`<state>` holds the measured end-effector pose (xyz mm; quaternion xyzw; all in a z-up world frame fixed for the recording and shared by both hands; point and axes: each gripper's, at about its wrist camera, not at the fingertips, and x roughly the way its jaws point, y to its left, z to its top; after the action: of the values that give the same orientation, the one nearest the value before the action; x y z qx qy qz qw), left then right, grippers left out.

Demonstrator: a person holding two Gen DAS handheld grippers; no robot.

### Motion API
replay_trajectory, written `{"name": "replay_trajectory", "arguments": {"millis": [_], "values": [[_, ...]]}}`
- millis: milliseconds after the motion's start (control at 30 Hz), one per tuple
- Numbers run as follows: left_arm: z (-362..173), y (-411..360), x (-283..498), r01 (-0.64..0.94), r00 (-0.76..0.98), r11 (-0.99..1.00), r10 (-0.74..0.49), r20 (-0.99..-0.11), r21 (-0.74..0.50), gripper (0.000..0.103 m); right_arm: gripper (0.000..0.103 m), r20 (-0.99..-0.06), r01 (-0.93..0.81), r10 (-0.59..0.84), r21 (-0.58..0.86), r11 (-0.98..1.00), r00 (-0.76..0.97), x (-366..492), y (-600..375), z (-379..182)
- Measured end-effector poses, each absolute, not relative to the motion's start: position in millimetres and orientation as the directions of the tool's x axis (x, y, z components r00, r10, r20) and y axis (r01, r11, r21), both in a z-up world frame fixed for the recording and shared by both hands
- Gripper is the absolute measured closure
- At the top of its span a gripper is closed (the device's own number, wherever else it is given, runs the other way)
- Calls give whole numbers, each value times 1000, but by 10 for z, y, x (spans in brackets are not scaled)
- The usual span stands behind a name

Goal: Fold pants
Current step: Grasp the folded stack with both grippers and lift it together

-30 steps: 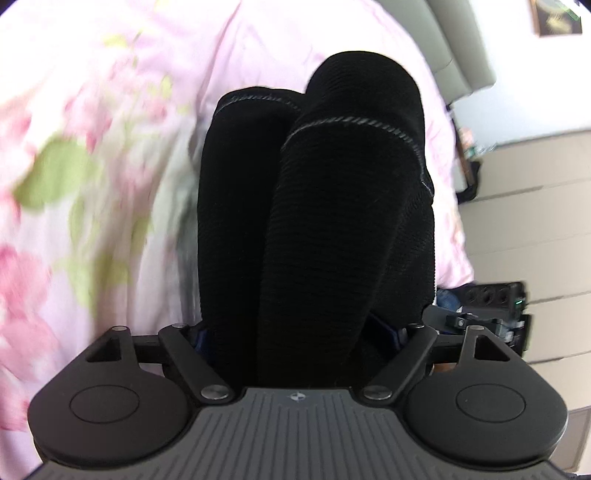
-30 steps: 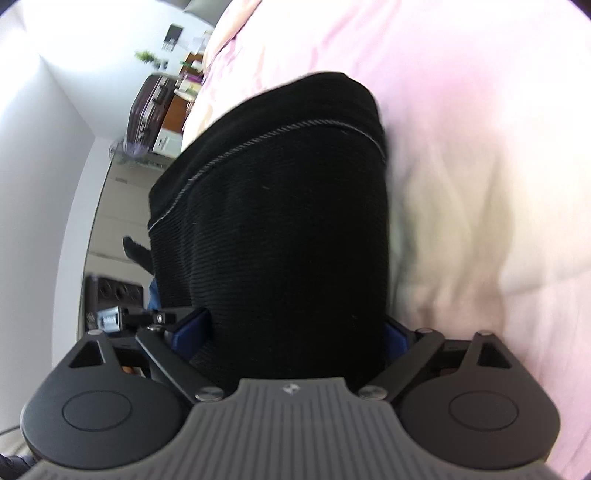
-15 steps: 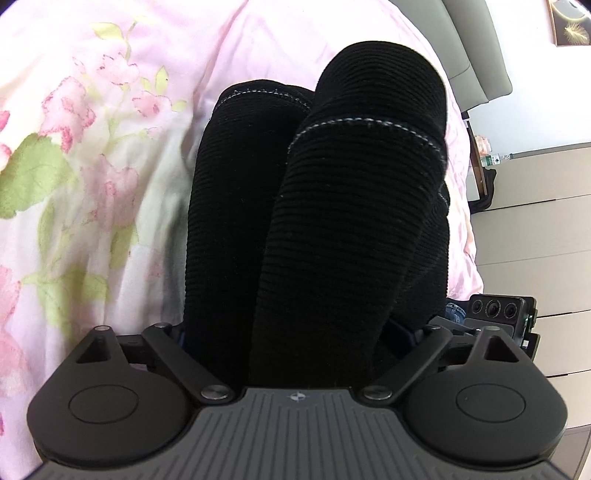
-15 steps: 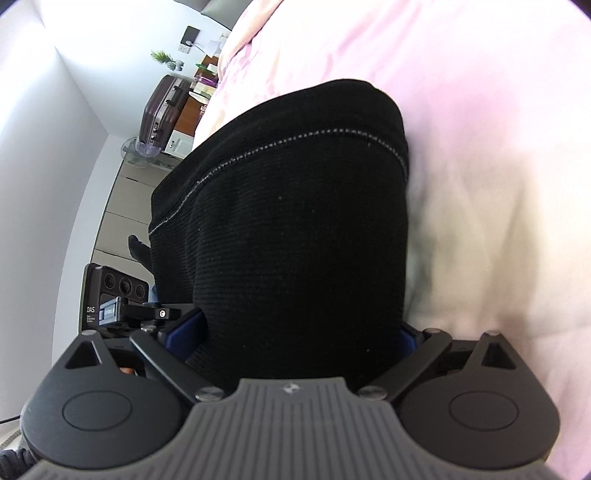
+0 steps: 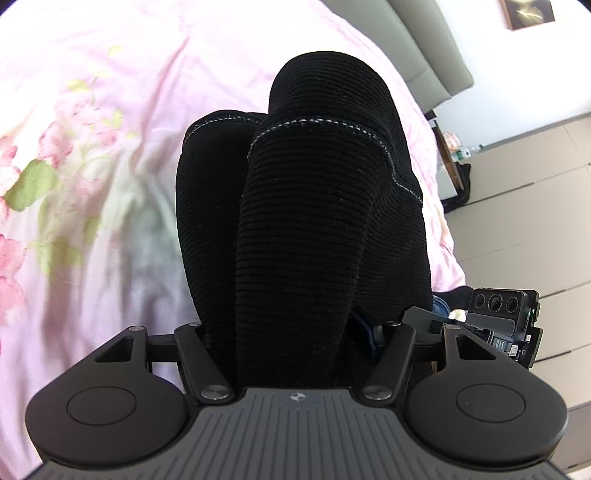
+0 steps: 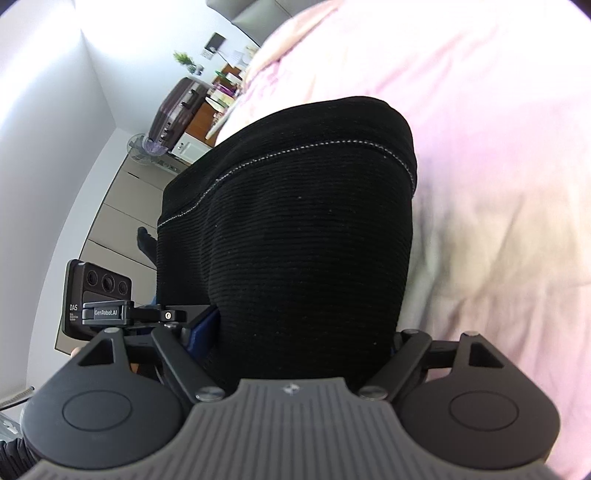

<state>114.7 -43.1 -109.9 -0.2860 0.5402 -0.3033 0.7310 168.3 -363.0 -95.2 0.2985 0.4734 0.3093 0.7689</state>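
Black ribbed pants [image 5: 314, 221] are bunched in thick folds with pale stitched hems, above a pink floral bedcover [image 5: 92, 147]. My left gripper [image 5: 291, 280] has its jaws closing on one end of the bundle. The cloth fills the gap and hides the fingertips; a blue pad [image 5: 364, 328] presses its side. In the right wrist view the same pants [image 6: 295, 240] fill my right gripper [image 6: 299, 288], whose jaws are also closing on the cloth, with a blue pad [image 6: 201, 328] against it. The two grippers sit close side by side.
The pink bedcover [image 6: 498, 147] spreads on all sides. A grey headboard [image 5: 424, 44] and a framed picture [image 5: 528, 13] are at the far end. Beyond the bed's edge stand a purple suitcase [image 6: 177, 110], a fan [image 6: 142, 147] and pale cupboards [image 5: 517, 177].
Both grippers have narrowed onto the pants bundle and risen from the bed with it. The bedcover has shifted in both views while the pants stay put between the fingers.
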Motion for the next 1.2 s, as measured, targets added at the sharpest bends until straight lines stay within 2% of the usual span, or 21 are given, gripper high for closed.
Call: {"name": "replay_trajectory", "arguments": {"millis": [300, 533, 967, 1200], "values": [[-944, -1206, 1321, 197, 216, 629, -776, -592, -752, 31, 26, -552, -190, 715, 719, 669, 430, 1455, -4091, -580], [-939, -1995, 1750, 240, 169, 565, -825, -539, -790, 31, 26, -589, -154, 629, 656, 739, 507, 1454, -4872, -285], [-867, -4169, 2924, 393, 45, 480, -862, -505, -784, 31, 25, -582, 7, 452, 618, 786, 676, 1703, -6521, -92], [-969, -5225, 3325, 445, 9, 456, -863, -506, -770, 31, 25, -553, 56, 409, 639, 767, 726, 1838, -7423, -246]]}}
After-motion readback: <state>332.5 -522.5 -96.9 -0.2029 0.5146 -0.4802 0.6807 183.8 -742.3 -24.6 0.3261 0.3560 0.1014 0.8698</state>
